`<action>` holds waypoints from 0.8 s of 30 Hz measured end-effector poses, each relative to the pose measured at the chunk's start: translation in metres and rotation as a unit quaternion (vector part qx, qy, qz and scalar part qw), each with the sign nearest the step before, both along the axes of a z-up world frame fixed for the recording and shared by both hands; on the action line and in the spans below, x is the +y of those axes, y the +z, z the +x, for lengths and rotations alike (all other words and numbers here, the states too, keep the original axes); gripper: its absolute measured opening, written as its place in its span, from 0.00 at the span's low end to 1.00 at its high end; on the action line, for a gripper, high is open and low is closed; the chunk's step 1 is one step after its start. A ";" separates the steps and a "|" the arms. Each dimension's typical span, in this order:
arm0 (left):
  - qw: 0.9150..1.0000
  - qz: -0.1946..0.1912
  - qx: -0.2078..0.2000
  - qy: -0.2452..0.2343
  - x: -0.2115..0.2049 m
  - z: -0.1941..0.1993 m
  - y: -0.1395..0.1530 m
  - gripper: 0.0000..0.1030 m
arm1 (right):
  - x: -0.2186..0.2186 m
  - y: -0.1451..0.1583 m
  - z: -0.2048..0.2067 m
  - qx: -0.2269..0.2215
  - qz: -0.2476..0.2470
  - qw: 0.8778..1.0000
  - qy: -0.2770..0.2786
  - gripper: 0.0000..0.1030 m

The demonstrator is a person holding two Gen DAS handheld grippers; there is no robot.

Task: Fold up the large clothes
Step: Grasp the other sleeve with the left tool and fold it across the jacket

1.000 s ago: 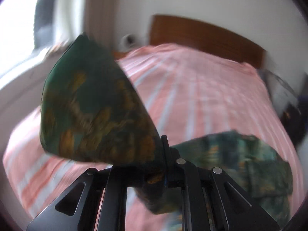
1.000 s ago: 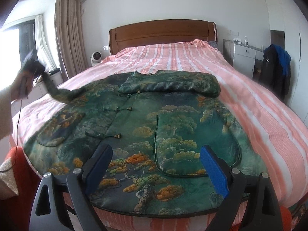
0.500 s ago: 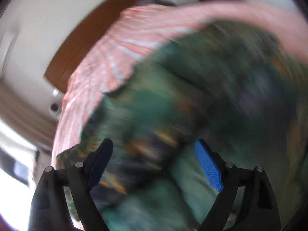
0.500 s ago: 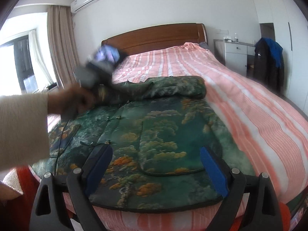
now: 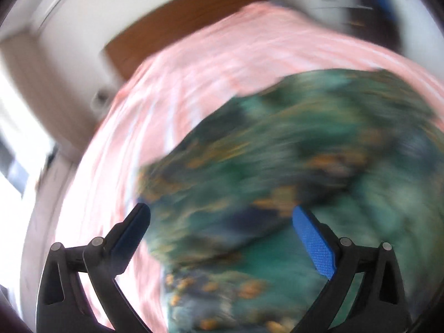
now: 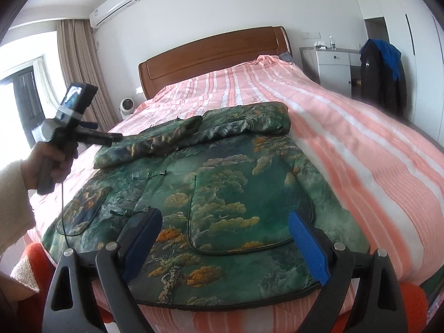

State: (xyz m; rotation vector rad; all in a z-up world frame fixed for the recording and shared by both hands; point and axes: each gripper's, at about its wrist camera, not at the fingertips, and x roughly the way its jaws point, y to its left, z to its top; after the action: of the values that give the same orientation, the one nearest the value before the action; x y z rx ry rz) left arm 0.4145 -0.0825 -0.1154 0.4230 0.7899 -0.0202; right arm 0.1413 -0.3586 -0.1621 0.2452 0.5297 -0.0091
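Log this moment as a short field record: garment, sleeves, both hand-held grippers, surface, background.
garment: green jacket with a tree-and-cloud print, spread flat, front up
sleeves: both folded across the chest, near the collar
left hand-held gripper: open, empty, above the jacket; its view is motion-blurred
right hand-held gripper: open, empty, at the hem end of the jacket
surface: bed with a pink striped cover
background: wooden headboard, air conditioner, dark coat hanging at the right
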 end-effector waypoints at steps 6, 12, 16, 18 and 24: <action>0.995 -0.005 0.087 0.048 0.027 0.039 -0.056 0.98 | 0.002 -0.003 0.001 0.010 -0.001 1.000 0.002 0.89; 0.997 -0.072 0.039 -0.016 -0.006 0.010 0.001 0.98 | -0.005 -0.002 -0.002 0.004 0.008 1.000 -0.010 0.89; 0.989 -0.131 0.042 -0.050 -0.042 0.022 0.024 0.99 | -0.005 -0.006 0.005 0.014 0.017 1.000 -0.004 0.89; 0.990 -0.123 0.048 -0.059 -0.068 0.033 0.015 0.99 | -0.004 -0.007 0.005 0.016 0.013 1.000 -0.002 0.89; 0.992 -0.049 0.111 -0.013 -0.096 0.068 -0.067 0.99 | -0.002 -0.006 0.003 0.012 0.006 1.000 -0.003 0.89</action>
State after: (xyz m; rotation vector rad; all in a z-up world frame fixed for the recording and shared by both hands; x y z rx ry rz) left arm 0.4823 -0.1781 -0.1821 0.3407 0.9987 -0.1318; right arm 0.1442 -0.3610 -0.1682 0.2586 0.5531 -0.0151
